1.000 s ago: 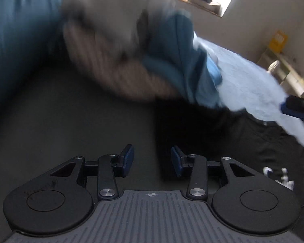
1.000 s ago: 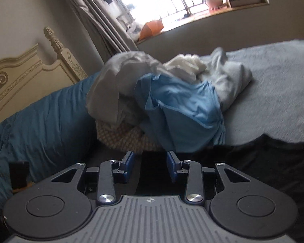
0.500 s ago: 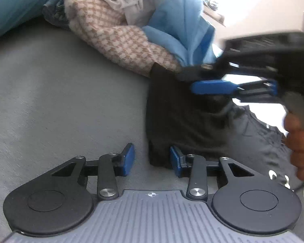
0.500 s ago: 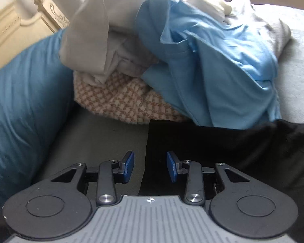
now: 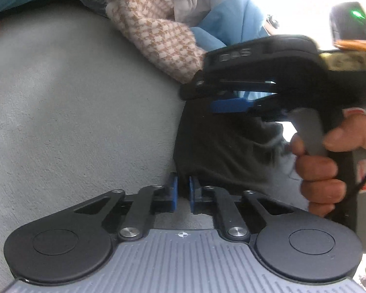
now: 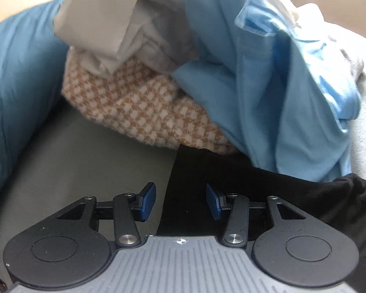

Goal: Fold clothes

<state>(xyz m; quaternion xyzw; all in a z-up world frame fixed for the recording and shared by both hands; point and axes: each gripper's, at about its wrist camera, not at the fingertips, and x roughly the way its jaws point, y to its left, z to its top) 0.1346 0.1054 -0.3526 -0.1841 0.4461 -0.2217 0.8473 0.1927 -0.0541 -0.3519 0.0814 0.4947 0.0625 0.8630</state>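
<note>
Left gripper (image 5: pixel 182 191): jaws drawn in to a narrow slit at the near corner of the black garment (image 5: pixel 222 146). The corner's edge lies right at the blue pads, but whether any cloth is pinched between them I cannot tell.
Right gripper (image 6: pixel 180 201): jaws have just been opening and now stand fairly wide. The garment's left edge lies between the pads, and neither pad presses on it.
Right hand (image 5: pixel 329 161): seen from the left camera, wrapped round the grey handle, its gripper hovering over the far part of the garment.
Black garment: spread flat on the grey bed cover (image 5: pixel 73 109), its far end tucked under the pile.
Pile: a tan checked knit (image 6: pixel 144 112) at the bottom, a light blue shirt (image 6: pixel 280 97) draped over its right side, pale grey cloth (image 6: pixel 114 24) on top.
Teal duvet (image 6: pixel 17 85): bunched along the left, beside the pile.
</note>
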